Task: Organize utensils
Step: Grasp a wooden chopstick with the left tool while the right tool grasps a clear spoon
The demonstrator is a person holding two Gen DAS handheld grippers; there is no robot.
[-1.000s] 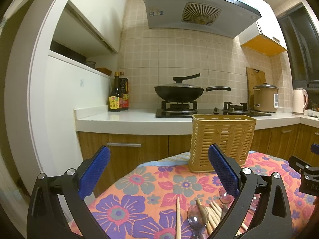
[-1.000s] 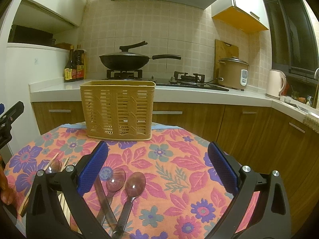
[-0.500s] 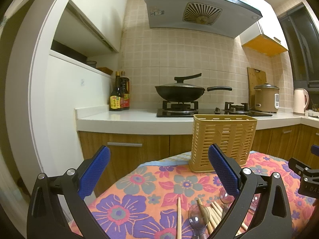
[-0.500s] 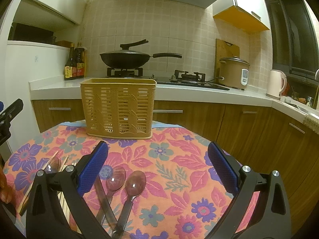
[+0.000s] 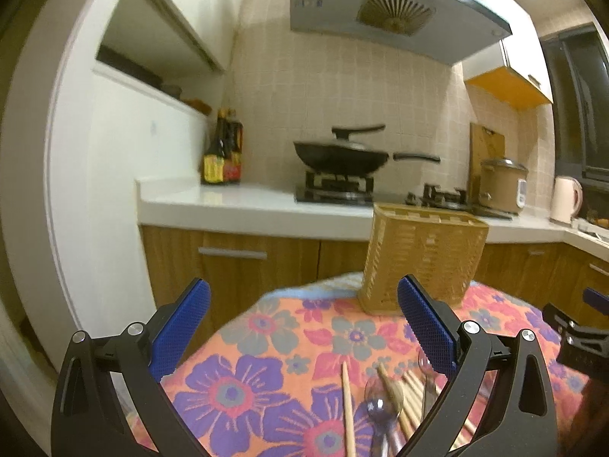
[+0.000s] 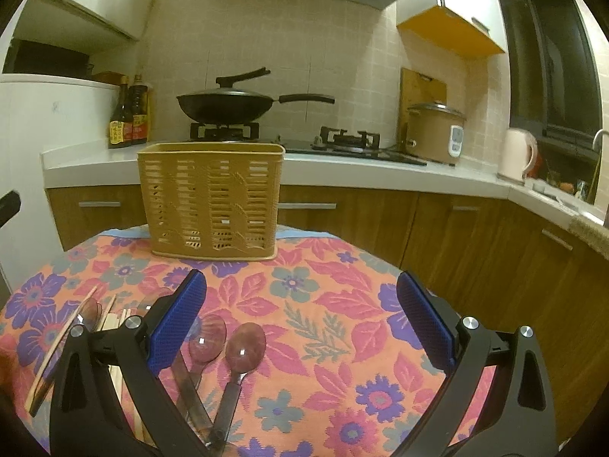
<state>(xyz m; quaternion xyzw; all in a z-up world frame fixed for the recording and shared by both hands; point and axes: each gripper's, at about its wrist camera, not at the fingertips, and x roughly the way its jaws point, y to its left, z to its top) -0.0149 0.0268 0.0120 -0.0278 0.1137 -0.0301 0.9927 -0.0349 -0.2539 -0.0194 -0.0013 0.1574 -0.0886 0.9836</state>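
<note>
A tan slotted utensil basket (image 6: 211, 201) stands upright at the far side of the flowered tablecloth (image 6: 316, 304); it also shows in the left wrist view as the basket (image 5: 422, 257). Clear purple spoons (image 6: 243, 346) and wooden chopsticks (image 6: 110, 320) lie loose near the front left. In the left wrist view a chopstick (image 5: 348, 407) and a spoon (image 5: 378, 400) lie low right. My left gripper (image 5: 304, 327) is open and holds nothing. My right gripper (image 6: 300, 323) is open above the cloth, with the spoons by its left finger.
Behind the table runs a white counter (image 6: 342, 163) with a black wok (image 6: 228, 104) on a stove, sauce bottles (image 6: 127, 118), a rice cooker (image 6: 436, 133) and a kettle (image 6: 517, 156). A white cabinet wall (image 5: 106, 190) stands at the left.
The left wrist view has tilted and shifted, and is blurred by motion. The right wrist view has dropped and moved closer to the basket. Both grippers stay open.
</note>
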